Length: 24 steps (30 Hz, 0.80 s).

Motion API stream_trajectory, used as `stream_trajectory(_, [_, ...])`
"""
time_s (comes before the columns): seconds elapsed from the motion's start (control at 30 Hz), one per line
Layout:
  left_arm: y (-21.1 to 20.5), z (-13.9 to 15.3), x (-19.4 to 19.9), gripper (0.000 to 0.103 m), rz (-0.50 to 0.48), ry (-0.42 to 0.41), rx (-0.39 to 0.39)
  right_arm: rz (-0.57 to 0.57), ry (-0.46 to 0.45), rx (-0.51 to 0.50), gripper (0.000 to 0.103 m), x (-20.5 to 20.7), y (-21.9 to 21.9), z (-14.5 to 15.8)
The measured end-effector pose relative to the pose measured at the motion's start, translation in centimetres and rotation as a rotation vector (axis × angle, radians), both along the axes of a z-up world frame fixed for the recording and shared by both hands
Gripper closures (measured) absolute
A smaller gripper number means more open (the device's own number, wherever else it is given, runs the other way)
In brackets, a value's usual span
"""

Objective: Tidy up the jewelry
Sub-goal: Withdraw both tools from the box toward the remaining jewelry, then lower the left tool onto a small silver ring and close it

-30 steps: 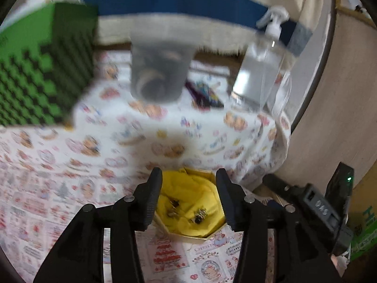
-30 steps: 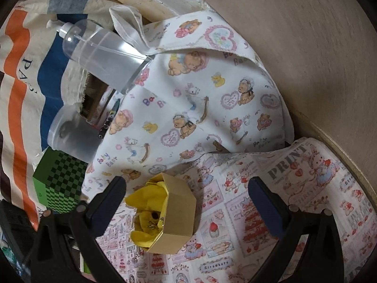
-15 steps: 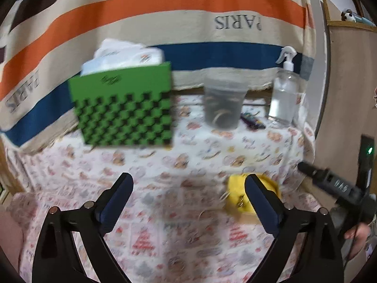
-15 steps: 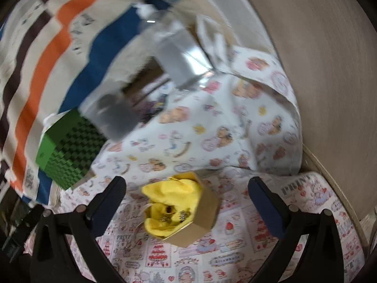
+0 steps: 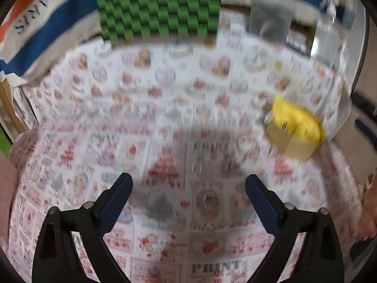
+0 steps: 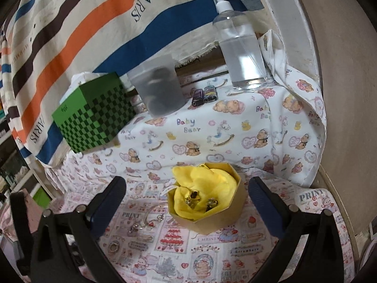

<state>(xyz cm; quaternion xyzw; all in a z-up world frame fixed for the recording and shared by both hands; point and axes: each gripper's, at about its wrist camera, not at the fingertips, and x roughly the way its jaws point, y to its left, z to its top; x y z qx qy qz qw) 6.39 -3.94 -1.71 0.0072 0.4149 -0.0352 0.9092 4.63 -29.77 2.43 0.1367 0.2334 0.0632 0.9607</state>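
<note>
A tan octagonal box (image 6: 207,221) lined with yellow cloth stands on the printed tablecloth (image 6: 235,254). Small gold jewelry pieces (image 6: 193,198) lie inside it. Left of the box, a silver chain (image 6: 146,219) and a ring (image 6: 113,247) lie loose on the cloth. My right gripper (image 6: 186,186) is open wide, just short of the box, holding nothing. The left wrist view is blurred. There my left gripper (image 5: 188,184) hangs over bare cloth, jaws wide and closing with nothing between them. The box (image 5: 294,129) sits up and to its right.
A green checkered box (image 6: 94,115), a frosted cup (image 6: 157,87), a clear pump bottle (image 6: 240,52) and two small tubes (image 6: 203,94) line the back, before a striped towel (image 6: 70,35). A wooden board (image 6: 341,94) bounds the right. A person's hand (image 5: 367,212) shows at the right edge.
My left gripper drew back from the yellow-lined box, opened wide and swung left and down over the cloth. The right gripper rolled upright and rose, so the box now sits centred.
</note>
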Motion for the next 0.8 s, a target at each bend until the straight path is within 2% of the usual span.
stream_trajectory(0.07, [-0.5,-0.9,0.2,0.019,-0.015,0.041,0.027,-0.014,0.004,-0.019,0.000,0.2,0.0,-0.1])
stream_trajectory(0.13, [-0.8,-1.3,0.2,0.024,-0.033,0.070,0.012,-0.025,0.006,-0.031,0.000,0.3,0.0,-0.3])
stream_trajectory(0.2, [-1.2,-1.5,0.1,0.028,-0.051,0.083,-0.005,-0.029,0.013,-0.039,0.000,0.4,0.1,-0.5])
stream_trajectory(0.27, [-1.6,-1.8,-0.1,0.034,-0.061,0.084,0.010,-0.030,0.025,-0.053,0.000,0.6,0.3,-0.8])
stream_trajectory(0.43, [-1.9,-2.4,0.5,0.053,-0.060,0.131,0.005,-0.027,0.048,-0.069,0.000,1.0,0.5,-1.2])
stream_trajectory(0.5, [-1.8,-2.6,0.9,0.056,-0.069,0.148,-0.010,-0.029,0.056,-0.069,0.000,1.2,0.4,-1.3])
stream_trajectory(0.67, [-1.9,-3.4,0.8,0.062,-0.066,0.146,0.042,-0.039,0.057,-0.070,0.000,1.1,0.3,-1.2])
stream_trajectory(0.77, [-2.0,-3.4,0.8,0.076,-0.063,0.153,0.022,-0.043,0.057,-0.080,0.000,1.1,0.4,-1.2])
stream_trajectory(0.8, [-2.0,-3.4,0.8,0.084,-0.065,0.153,0.022,-0.045,0.059,-0.084,0.000,1.1,0.4,-1.3])
